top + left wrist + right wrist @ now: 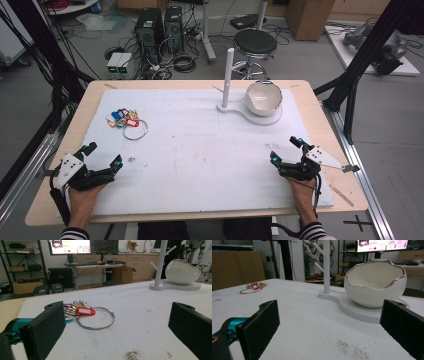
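- The key ring (pixel 134 129) with its bunch of coloured key tags (pixel 120 118) lies flat on the white mat (pixel 200 160), in the far left part of the table, well apart from both grippers.
- In the left gripper view the ring (pixel 96 318) is straight ahead of the jaws, with a red tag (pixel 85 311) resting on it.
- The left gripper (pixel 102 156) rests near the left front corner of the table; its jaws stand wide apart with nothing between them.
- The right gripper (pixel 286 149) rests near the right front corner, jaws also wide apart and empty.
- A white egg-shaped bowl (pixel 264 98) with a silver broken rim sits on a white base (pixel 250 114) near the far edge, just beside an upright white post (pixel 227 77) with pegs.
- In the right gripper view the bowl (pixel 374 285) is ahead, to the right.
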A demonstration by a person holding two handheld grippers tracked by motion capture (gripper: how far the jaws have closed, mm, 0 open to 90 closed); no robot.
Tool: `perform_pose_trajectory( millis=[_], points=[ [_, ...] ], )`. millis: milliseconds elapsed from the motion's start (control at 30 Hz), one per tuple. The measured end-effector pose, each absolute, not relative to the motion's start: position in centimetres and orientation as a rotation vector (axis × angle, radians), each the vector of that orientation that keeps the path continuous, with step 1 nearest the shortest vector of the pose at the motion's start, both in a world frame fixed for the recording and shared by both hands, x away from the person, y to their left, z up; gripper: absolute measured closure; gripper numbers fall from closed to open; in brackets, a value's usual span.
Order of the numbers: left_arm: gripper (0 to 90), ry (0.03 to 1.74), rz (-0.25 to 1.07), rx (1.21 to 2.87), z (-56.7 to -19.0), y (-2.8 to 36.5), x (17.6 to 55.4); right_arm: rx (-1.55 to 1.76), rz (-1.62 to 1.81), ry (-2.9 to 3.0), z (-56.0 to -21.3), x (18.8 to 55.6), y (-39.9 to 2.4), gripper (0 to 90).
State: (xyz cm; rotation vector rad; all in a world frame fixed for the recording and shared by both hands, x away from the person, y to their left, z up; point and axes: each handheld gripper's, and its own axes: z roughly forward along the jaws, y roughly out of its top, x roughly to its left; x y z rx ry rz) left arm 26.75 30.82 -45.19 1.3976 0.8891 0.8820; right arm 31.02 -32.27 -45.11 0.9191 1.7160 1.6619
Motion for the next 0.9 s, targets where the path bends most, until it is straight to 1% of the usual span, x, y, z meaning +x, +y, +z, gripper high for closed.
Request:
perform_pose_trajectory(
  millis=[767,900],
  points=[
    [1.7,0.883,0.874,1.384,-45.18,30.94,26.7,0.899,1.642,1.719,-45.09,31.05,-32.09,2.3],
    [1.7,0.879,0.854,1.388,-44.35,31.57,26.94,0.897,1.64,1.719,-45.09,31.06,-32.09,2.3]
  ],
)
